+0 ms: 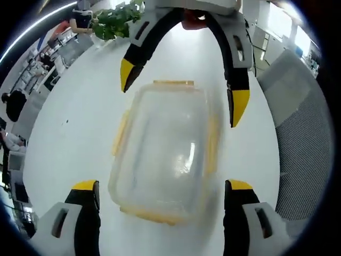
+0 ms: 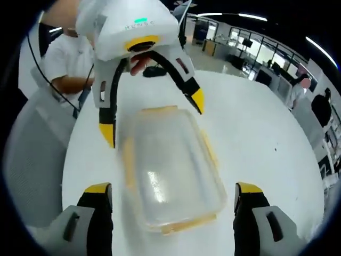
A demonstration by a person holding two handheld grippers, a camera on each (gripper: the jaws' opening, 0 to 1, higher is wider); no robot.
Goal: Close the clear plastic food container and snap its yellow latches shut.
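Note:
A clear plastic food container [image 1: 165,154] [image 2: 170,170] lies on the white table [image 1: 80,117] [image 2: 266,138] with its lid resting on top. Yellow latches [image 1: 173,83] [image 2: 210,152] run along its edges; motion blur hides whether they are snapped down. My left gripper [image 1: 162,186] [image 2: 153,117] is open, its yellow-tipped jaws spread wide over one short end of the box. From the opposite end my right gripper [image 2: 173,188] [image 1: 183,90] faces it, also open, jaws straddling the other short end. Neither gripper holds anything.
A grey mesh chair [image 1: 303,138] [image 2: 32,160] stands by the table's edge. A leafy plant [image 1: 114,21] sits at the far side of the table. A person in a white shirt [image 2: 64,69] is behind the left gripper. Office desks lie beyond.

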